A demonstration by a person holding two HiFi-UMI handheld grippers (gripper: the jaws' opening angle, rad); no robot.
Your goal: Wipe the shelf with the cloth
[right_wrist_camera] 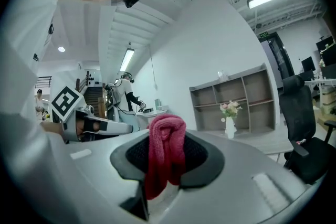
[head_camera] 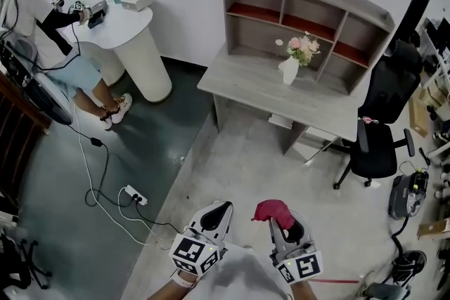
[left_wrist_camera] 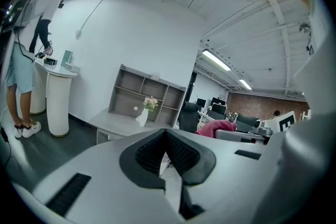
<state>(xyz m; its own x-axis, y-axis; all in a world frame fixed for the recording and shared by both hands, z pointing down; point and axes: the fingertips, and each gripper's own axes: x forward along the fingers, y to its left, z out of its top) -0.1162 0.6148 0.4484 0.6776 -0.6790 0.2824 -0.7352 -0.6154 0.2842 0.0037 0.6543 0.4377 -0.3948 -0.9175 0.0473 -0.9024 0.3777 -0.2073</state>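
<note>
Head view: cloth half-hidden, rt tool

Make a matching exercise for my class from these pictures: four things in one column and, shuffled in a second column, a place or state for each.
Column one
1. cloth
2. vase
3. office chair
4. left gripper

Column two
A. stands on the desk, in front of the shelf
B. jaws together, nothing between them
C. clamped in the jaws of the right gripper
D. on the floor beside the desk

Pairs: 1-C, 2-A, 3-D, 4-B
</note>
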